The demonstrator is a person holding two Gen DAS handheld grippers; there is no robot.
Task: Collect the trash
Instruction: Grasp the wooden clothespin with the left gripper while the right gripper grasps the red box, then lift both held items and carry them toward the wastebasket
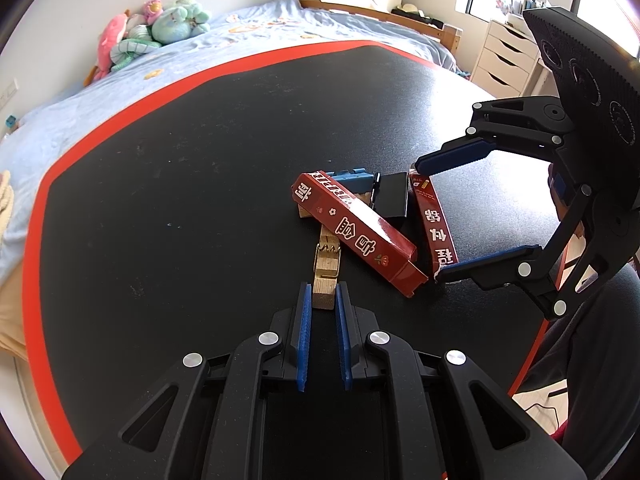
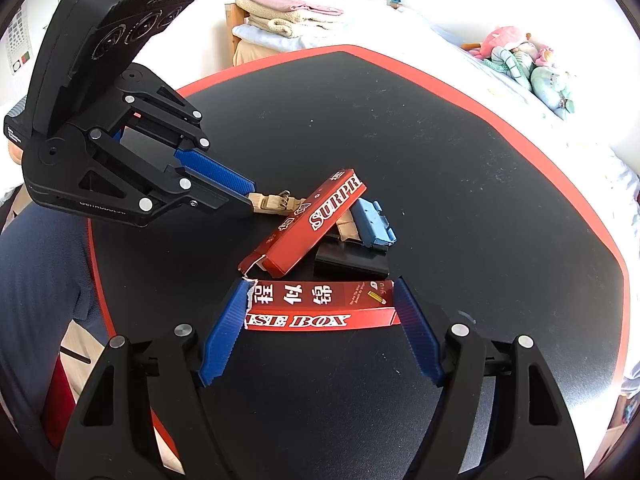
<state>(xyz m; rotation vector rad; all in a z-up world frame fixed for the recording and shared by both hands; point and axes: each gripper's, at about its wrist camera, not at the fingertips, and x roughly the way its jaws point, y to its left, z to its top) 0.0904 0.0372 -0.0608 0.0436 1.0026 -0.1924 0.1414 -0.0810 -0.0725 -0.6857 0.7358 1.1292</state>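
A small pile lies mid-table: a wooden clothespin (image 1: 327, 276), a long red box (image 1: 354, 232) leaning over it, a second red box (image 1: 435, 222), a black clip (image 1: 391, 199) and a blue piece (image 1: 347, 178). My left gripper (image 1: 322, 292) is shut on the near end of the clothespin, which also shows in the right wrist view (image 2: 276, 203). My right gripper (image 2: 320, 292) is open wide, its fingers at both ends of the second red box (image 2: 320, 306), touching or nearly so. The leaning red box (image 2: 312, 224), black clip (image 2: 352, 265) and blue piece (image 2: 374, 224) lie just beyond.
The table (image 1: 160, 200) is black with a red rim. A bed (image 1: 100, 92) with plush toys (image 1: 152, 28) lies beyond it. White drawers (image 1: 506, 58) stand at the far right. Folded towels (image 2: 280, 12) sit on a shelf.
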